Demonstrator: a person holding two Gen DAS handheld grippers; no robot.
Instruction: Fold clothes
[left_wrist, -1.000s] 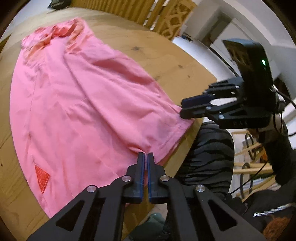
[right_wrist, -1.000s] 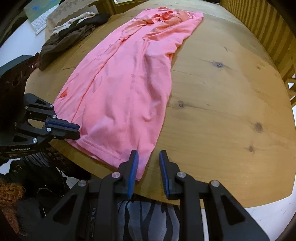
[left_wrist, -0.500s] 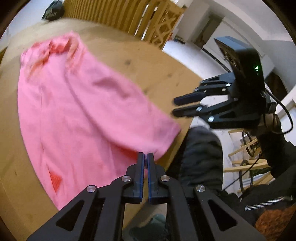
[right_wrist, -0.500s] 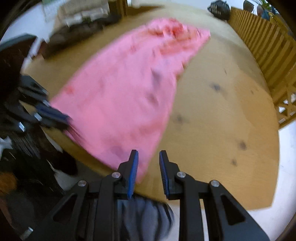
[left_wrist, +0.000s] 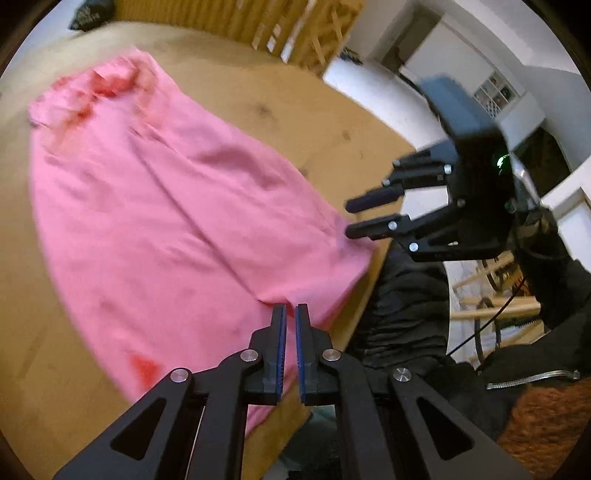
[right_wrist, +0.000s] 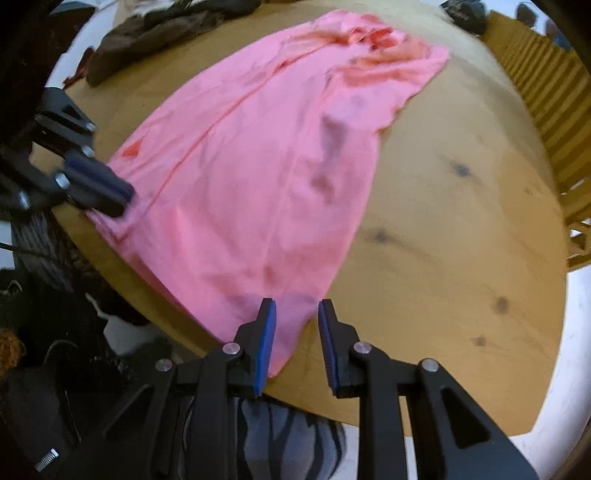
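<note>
One pink shirt (left_wrist: 159, 221) spread flat on one round wooden desk (right_wrist: 443, 221), collar end at the far side, hem at the near edge and partly hanging over it. One small red triangle (right_wrist: 132, 150) near the hem on one side. Two grippers in view, both at the near hem. Left gripper (left_wrist: 290, 314) at one hem corner, jaws nearly closed with only a thin slit between the blue pads, pink cloth showing in that slit and seemingly pinched; in the right wrist view, the same tool (right_wrist: 99, 184) blurred, tips on the hem at the desk edge. Right gripper (right_wrist: 296, 310) at the other hem corner, jaws partly apart, cloth edge lying below and between them, pads not pressing on it as far as visible; from the left wrist view, its two fingers (left_wrist: 376, 194) apart, the lower one touching or just above the hem corner. One heap of dark clothes (right_wrist: 166, 33) at the far left of the desk, well apart from the shirt. One slatted wooden railing (left_wrist: 288, 26) beyond the desk. Dark striped trousers (right_wrist: 291, 435) of a person just below the near edge.
</note>
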